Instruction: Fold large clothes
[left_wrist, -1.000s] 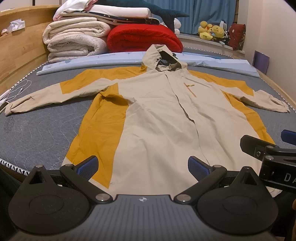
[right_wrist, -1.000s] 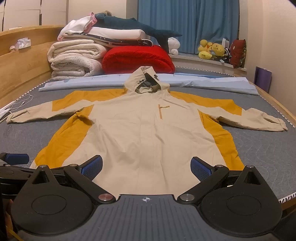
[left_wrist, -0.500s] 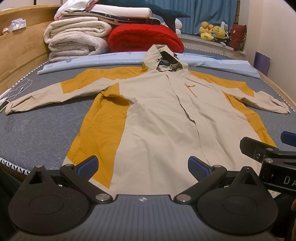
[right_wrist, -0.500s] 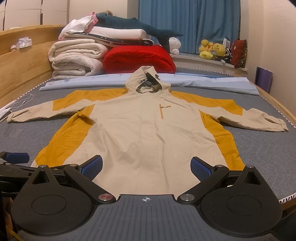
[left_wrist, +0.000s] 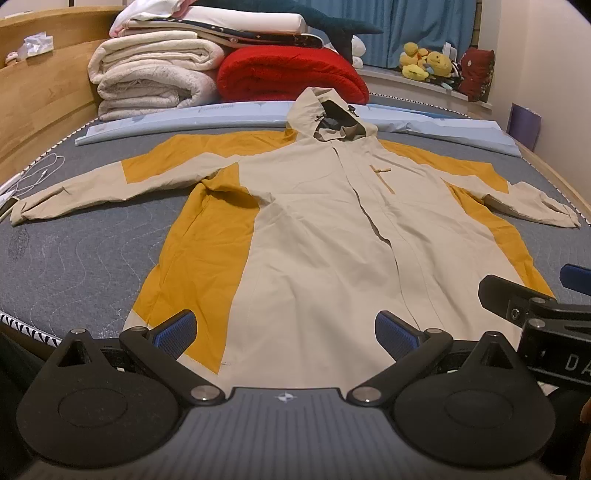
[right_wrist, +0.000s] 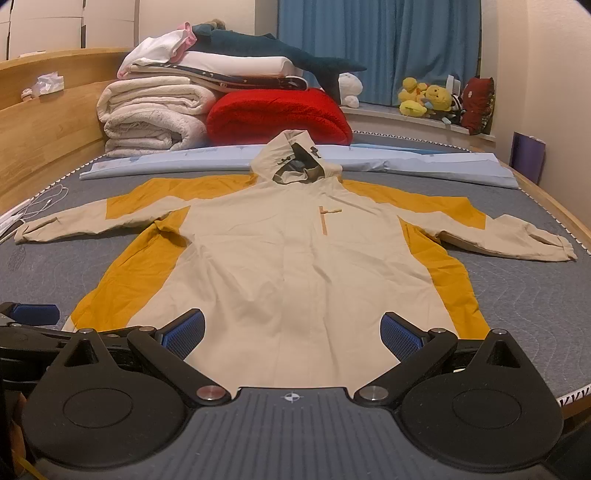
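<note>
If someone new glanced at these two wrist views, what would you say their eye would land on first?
Most likely the big beige and mustard hooded jacket, spread flat, front up, sleeves out, across the grey mattress. Next, the bright red folded blanket behind the hood, beside a stack of white bedding. Nearest the lens, the left gripper and right gripper are both open at the jacket's hem, holding nothing.
</note>
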